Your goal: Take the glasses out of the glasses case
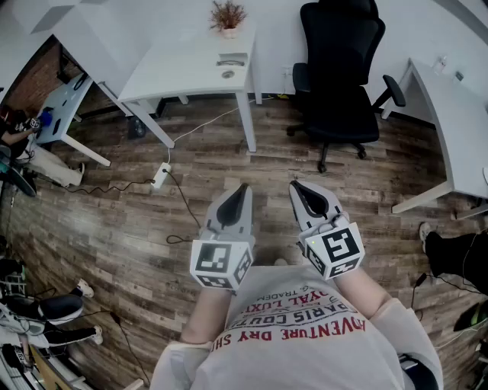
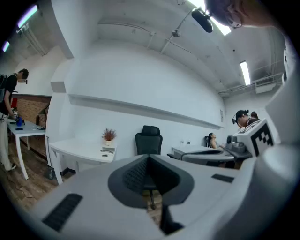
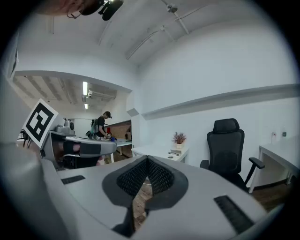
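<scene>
Wood-plank floor point(image 1: 114, 221) fills the head view of a white-walled office. At its centre both grippers are held level and side by side over the floor. The left gripper point(image 1: 244, 187) has its jaws clenched together with nothing between them, and the right gripper point(image 1: 294, 185) is the same, pressed tight and empty.

From the grippers, a power strip point(image 1: 160, 177) lies on the floor at 10 o'clock. A white desk point(image 1: 183, 72) stands at 12 o'clock and a black chair point(image 1: 339, 68) at 1 o'clock. On the desk, below a potted plant point(image 1: 228, 15), lies a flat grey oblong point(image 1: 232, 59), well apart from both grippers. It may be the glasses case, but it is too small to tell.
</scene>
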The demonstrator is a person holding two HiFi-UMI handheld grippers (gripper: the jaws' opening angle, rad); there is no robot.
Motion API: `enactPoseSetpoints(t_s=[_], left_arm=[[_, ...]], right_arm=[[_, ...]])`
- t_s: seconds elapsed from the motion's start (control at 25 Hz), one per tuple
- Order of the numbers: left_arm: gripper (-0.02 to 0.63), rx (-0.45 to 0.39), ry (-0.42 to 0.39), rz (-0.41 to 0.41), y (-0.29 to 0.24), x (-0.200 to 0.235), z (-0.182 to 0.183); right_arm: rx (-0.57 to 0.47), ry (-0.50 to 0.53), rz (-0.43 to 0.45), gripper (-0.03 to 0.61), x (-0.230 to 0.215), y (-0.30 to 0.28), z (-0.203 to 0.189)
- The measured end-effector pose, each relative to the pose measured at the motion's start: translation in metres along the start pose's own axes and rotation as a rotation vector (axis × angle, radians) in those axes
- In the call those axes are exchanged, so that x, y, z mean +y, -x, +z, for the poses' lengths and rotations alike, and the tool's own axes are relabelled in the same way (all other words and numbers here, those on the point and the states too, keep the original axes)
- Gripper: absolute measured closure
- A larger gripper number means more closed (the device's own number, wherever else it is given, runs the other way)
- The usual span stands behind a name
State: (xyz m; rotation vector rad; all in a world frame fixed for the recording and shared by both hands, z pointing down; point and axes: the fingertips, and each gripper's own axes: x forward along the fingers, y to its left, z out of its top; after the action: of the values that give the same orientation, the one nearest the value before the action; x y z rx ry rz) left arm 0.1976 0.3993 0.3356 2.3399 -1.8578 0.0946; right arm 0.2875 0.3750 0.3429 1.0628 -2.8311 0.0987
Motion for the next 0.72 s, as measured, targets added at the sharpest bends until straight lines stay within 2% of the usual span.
enactPoseSetpoints(t_s=[0.52,0.72], left_arm=[[0.606,-0.006,-0.014,0.005,-0.021,0.005,0.002],[0.606,0.004,-0.008,0.005,-0.027,0.007,0.000]], right_arm=[[0.011,-0.007,-0.004,0.566,-0.015,-0.012,-0.005],[-0.009,-0.049,-0.024,0.566,-0.024,-0.015,-0.004]])
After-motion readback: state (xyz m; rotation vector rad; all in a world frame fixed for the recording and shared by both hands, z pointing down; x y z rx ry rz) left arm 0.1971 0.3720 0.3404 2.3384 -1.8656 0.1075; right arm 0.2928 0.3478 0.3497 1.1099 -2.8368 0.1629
